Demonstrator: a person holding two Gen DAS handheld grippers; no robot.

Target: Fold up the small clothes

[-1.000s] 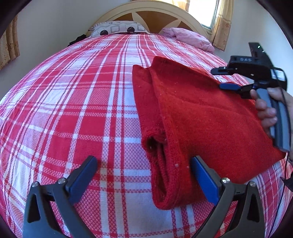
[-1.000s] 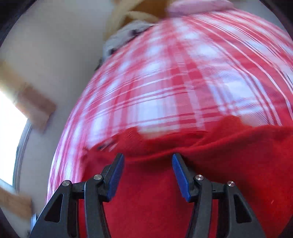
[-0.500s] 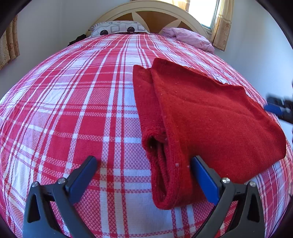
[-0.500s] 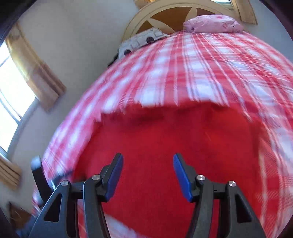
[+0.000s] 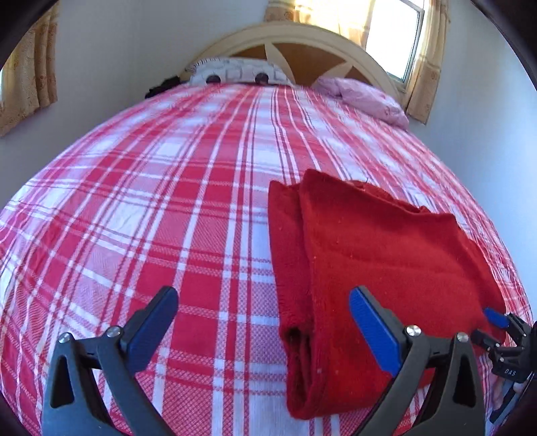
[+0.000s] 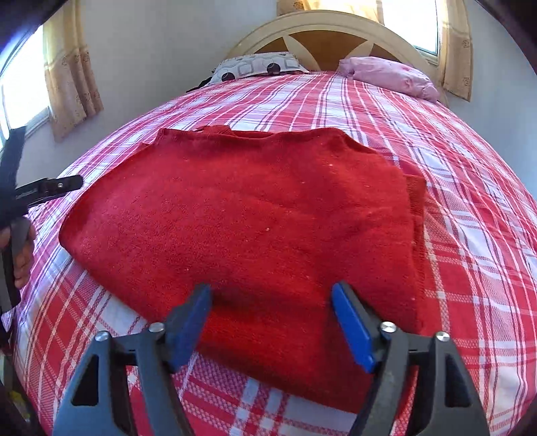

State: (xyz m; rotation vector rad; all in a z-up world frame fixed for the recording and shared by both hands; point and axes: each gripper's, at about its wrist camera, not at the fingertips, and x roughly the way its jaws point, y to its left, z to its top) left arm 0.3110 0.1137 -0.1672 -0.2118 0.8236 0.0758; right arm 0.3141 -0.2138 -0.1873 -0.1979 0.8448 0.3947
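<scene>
Red knit garment (image 6: 255, 221) lies folded flat on plaid bedspread (image 5: 151, 214). Right gripper (image 6: 272, 322), swung from garment's far edge to 6 o'clock edge, jaws just widened, empty. Left gripper (image 5: 265, 332) wide, empty, garment's rolled edge between fingers. Fold likely finished or next fold pending.

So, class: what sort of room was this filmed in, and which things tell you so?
Most likely a bedroom. A bed with a red plaid sheet fills the view, an arched wooden headboard stands behind two pillows, and curtained windows flank it.
</scene>
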